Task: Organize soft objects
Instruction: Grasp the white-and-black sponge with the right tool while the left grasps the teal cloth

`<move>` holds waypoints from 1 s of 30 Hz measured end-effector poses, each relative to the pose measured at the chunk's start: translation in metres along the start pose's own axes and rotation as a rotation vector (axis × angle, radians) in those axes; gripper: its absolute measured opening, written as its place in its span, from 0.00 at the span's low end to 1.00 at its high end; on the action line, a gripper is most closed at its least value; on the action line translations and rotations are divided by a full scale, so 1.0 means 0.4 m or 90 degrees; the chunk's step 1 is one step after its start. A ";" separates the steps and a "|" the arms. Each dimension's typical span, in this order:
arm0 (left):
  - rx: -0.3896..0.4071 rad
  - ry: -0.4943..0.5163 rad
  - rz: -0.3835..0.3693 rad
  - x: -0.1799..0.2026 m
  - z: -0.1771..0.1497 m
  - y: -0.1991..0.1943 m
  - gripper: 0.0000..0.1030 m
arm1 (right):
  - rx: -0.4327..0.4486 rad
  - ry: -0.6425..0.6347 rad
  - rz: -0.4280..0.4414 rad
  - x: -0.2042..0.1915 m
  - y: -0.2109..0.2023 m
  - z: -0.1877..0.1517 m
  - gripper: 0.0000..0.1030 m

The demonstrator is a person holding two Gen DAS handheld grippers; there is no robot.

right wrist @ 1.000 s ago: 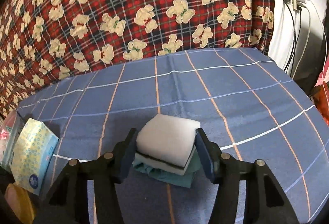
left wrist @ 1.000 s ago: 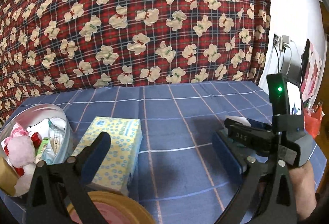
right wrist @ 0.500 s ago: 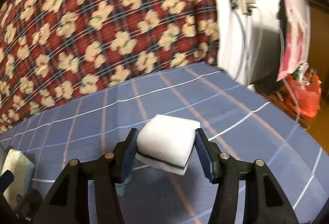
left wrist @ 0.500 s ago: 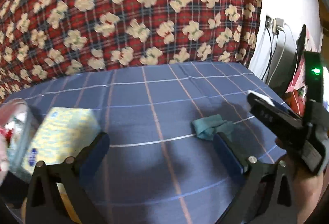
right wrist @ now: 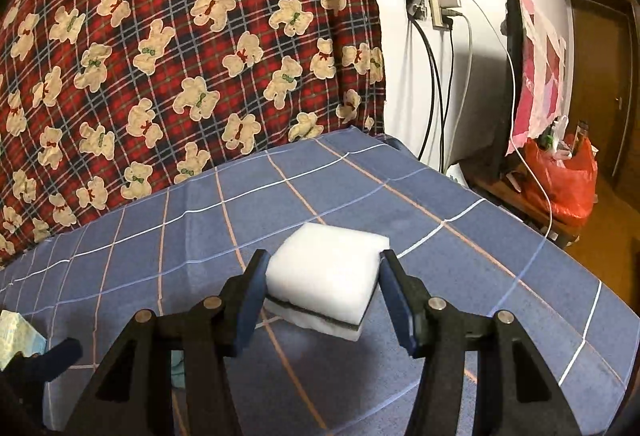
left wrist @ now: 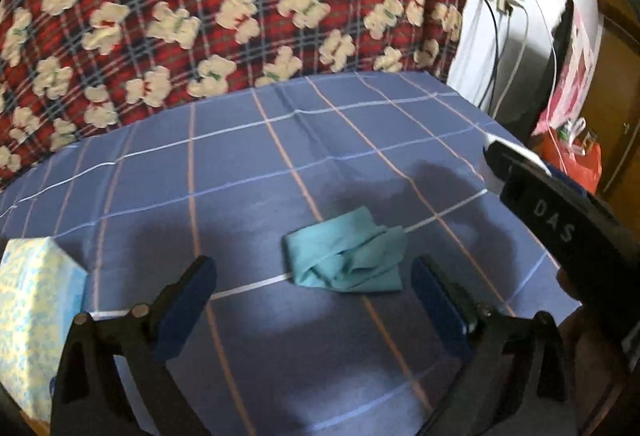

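A crumpled teal cloth lies on the blue checked tablecloth. My left gripper stands open just short of it, its blue pads wide on either side and nothing between them. My right gripper is shut on a white sponge with a dark layer near its underside, held above the cloth-covered table. In the left wrist view the right gripper's black body reaches in from the right edge. A sliver of the teal cloth shows under the right gripper's left finger.
A yellow-and-blue tissue box sits at the table's left. A red plaid bear-print blanket rises behind the table. To the right are a wall socket with cables, a red bag and the table's right edge.
My left gripper swung right and lower, away from the tin and tissue box, onto the teal cloth. My right gripper lifted the sponge off the cloth and turned right.
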State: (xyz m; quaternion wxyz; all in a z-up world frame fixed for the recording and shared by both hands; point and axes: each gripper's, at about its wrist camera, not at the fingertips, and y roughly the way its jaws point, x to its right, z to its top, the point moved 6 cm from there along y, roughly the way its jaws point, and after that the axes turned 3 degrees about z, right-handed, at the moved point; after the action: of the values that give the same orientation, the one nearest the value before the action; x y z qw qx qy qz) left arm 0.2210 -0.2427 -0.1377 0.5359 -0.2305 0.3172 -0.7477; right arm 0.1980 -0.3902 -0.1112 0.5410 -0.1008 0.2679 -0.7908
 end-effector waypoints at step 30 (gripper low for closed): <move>-0.028 -0.038 -0.073 -0.023 -0.013 0.040 0.12 | 0.041 -0.052 0.012 -0.050 -0.026 0.009 0.56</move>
State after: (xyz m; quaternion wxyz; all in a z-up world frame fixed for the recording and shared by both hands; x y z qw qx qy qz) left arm 0.2309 -0.2362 -0.1530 0.4961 -0.2823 0.3034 -0.7629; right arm 0.1991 -0.3702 -0.1002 0.5621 -0.1130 0.2205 -0.7890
